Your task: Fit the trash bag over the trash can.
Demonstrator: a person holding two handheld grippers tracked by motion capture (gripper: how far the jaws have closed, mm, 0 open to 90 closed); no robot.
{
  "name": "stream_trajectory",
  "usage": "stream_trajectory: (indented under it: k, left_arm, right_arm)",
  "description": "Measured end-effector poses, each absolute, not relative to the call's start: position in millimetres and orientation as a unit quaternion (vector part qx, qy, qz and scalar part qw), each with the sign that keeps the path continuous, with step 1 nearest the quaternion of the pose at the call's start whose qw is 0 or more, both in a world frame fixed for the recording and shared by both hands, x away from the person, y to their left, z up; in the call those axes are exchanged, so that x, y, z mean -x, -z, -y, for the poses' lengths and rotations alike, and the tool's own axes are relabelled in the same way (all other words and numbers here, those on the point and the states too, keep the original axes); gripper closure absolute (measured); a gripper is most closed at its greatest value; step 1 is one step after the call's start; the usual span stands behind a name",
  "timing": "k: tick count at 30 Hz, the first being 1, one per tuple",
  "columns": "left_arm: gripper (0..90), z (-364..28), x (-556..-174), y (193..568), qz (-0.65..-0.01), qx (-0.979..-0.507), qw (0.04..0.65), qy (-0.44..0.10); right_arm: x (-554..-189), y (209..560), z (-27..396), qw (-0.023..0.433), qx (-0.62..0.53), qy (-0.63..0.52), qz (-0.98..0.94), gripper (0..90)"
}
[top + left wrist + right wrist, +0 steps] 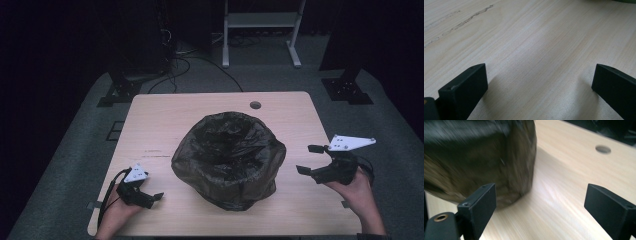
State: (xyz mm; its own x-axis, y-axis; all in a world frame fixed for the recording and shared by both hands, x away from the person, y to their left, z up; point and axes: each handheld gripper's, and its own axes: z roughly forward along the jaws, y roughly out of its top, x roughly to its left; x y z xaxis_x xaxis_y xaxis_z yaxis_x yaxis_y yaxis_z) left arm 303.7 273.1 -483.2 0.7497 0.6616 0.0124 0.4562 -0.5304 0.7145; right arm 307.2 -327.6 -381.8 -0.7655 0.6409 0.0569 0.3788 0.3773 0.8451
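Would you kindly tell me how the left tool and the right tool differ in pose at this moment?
The left tool sits low at the table's near edge; the right tool is held higher, beside the black bag. The left points at bare wood, the right towards the bag. Both are open and hold nothing.

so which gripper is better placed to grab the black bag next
Probably the right gripper: its open jaws face the black bag, which looms just ahead in its own view. The left gripper, also open, sits low over bare table.

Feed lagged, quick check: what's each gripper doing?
Left gripper: open, empty, low over the table.
Right gripper: open, empty, beside the bag.
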Motion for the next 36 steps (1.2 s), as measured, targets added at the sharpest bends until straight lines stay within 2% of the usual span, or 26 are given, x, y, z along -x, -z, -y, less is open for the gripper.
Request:
stream_trajectory:
  k: [14,36]
  left_arm:
    - [0.0,-273,-303,483,-0.325,-0.862,0.361,-0.143]
    - [0.0,-273,-303,483,-0.325,-0.862,0.361,-0.143]
  right_arm:
    - [-308,438,340,0.139,-0.356,-0.446,-0.81,9.4]
    - [-311,478,349,0.136,-0.391,-0.414,-0.811,9.4]
